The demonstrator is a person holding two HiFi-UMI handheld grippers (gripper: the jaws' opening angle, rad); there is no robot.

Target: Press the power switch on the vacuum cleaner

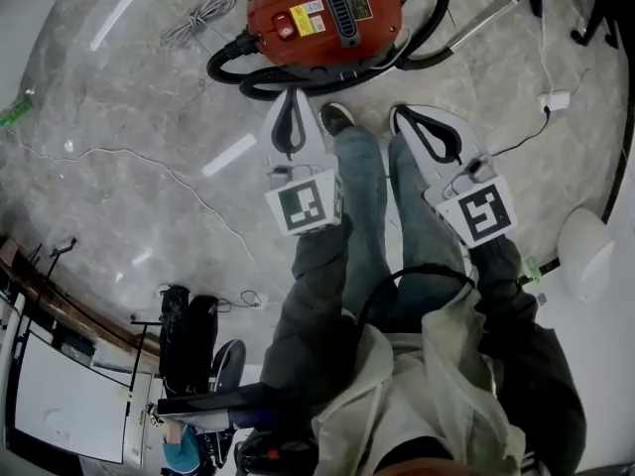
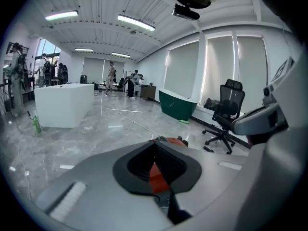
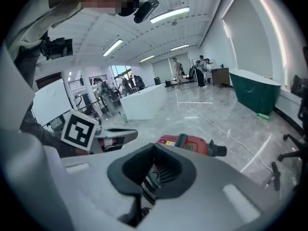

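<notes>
The red vacuum cleaner [image 1: 322, 13] stands on the grey floor at the top of the head view, its black hose [image 1: 238, 67] looped around it. On its top are a black handle [image 1: 347, 8], a yellow label and a small red button [image 1: 285, 26]. My left gripper [image 1: 294, 93] hangs just short of the vacuum's near side, jaws shut on nothing. My right gripper [image 1: 398, 114] is beside it to the right, also shut and empty. The vacuum [image 2: 174, 140] peeks over my left gripper [image 2: 156, 139]. Beyond my right gripper [image 3: 155, 146] the vacuum [image 3: 190, 144] lies ahead.
The person's jeans and a shoe [image 1: 335, 117] stand between the grippers. A coiled cable [image 1: 198, 18] lies left of the vacuum, a metal wand [image 1: 486, 18] and a white adapter [image 1: 556, 99] to the right. An office chair [image 2: 226, 112] and a green tub [image 2: 178, 105] stand farther off.
</notes>
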